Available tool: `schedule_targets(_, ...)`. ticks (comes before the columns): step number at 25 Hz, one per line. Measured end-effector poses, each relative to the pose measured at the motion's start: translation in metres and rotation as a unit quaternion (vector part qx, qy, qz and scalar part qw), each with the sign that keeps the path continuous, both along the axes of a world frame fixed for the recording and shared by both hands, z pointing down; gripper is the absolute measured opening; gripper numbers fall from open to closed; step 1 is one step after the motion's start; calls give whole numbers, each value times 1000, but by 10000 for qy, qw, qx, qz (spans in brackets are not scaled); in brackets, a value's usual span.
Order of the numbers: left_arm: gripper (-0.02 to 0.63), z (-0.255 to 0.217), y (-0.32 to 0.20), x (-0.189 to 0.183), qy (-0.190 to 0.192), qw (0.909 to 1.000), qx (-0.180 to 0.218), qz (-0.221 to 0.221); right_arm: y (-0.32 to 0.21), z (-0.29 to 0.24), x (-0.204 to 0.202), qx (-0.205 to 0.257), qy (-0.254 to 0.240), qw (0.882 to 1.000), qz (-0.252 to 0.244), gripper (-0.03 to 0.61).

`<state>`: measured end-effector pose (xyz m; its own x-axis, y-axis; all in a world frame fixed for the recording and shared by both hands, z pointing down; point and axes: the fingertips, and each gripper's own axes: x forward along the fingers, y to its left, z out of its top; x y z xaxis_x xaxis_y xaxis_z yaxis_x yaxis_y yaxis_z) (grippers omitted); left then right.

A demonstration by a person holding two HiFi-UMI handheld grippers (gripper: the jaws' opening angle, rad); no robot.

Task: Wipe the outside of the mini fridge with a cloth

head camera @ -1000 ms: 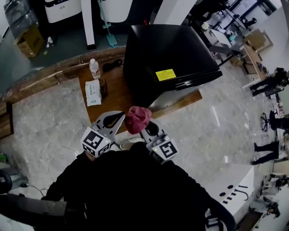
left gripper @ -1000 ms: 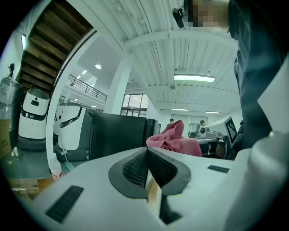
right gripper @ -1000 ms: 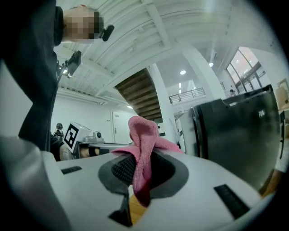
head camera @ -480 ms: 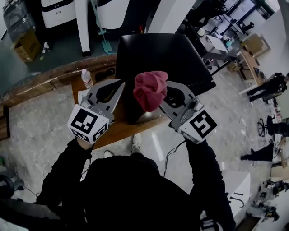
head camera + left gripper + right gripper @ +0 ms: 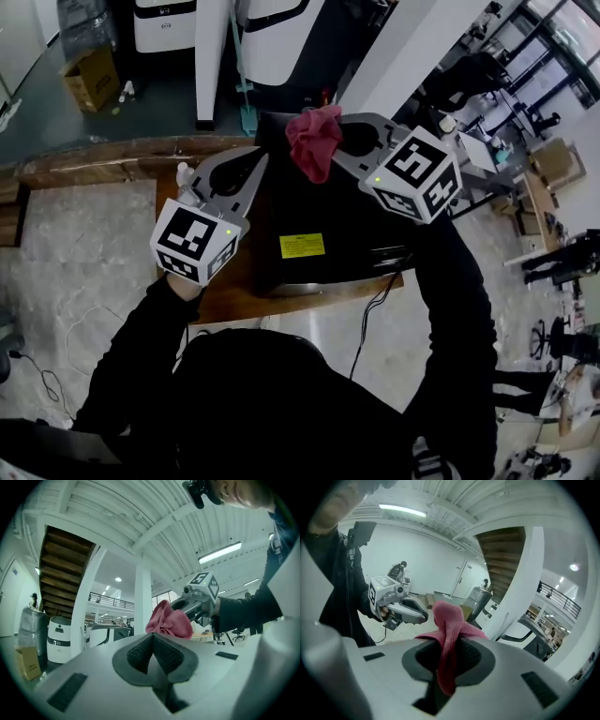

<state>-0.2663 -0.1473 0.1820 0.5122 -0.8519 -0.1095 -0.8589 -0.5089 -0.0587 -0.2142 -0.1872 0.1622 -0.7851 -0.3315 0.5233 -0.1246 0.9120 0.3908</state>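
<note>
The black mini fridge (image 5: 328,220) with a yellow label (image 5: 302,246) stands on a low wooden platform (image 5: 230,295). My right gripper (image 5: 333,150) is held above the fridge's far top edge, shut on a pink cloth (image 5: 313,136). In the right gripper view the cloth (image 5: 448,630) hangs bunched between the jaws. My left gripper (image 5: 259,164) is over the fridge's left side, its jaws together with nothing in them. In the left gripper view the pads (image 5: 140,651) meet, and the cloth (image 5: 168,620) shows beyond them in the right gripper (image 5: 199,603).
A water bottle (image 5: 184,174) stands on the platform left of the fridge. A black cable (image 5: 370,309) hangs off the front. Behind are a white pillar (image 5: 412,47), white machines (image 5: 173,19) and a cardboard box (image 5: 92,77). Marble floor surrounds the platform.
Both grippers have risen and moved forward from in front of the fridge to above its top. The cloth stayed clamped in the right gripper.
</note>
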Motion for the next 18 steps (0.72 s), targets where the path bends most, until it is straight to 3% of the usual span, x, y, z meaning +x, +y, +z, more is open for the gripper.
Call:
schedule_targets(10, 5, 28, -62, 15, -54, 9941, -487, -966, -139, 99, -37, -790, 844, 9910, -676, 60)
schedule_targets(18, 5, 52, -58, -1, -117, 9849, -837, -1509, -159, 140, -65, -466, 1051, 9880, -1028, 55)
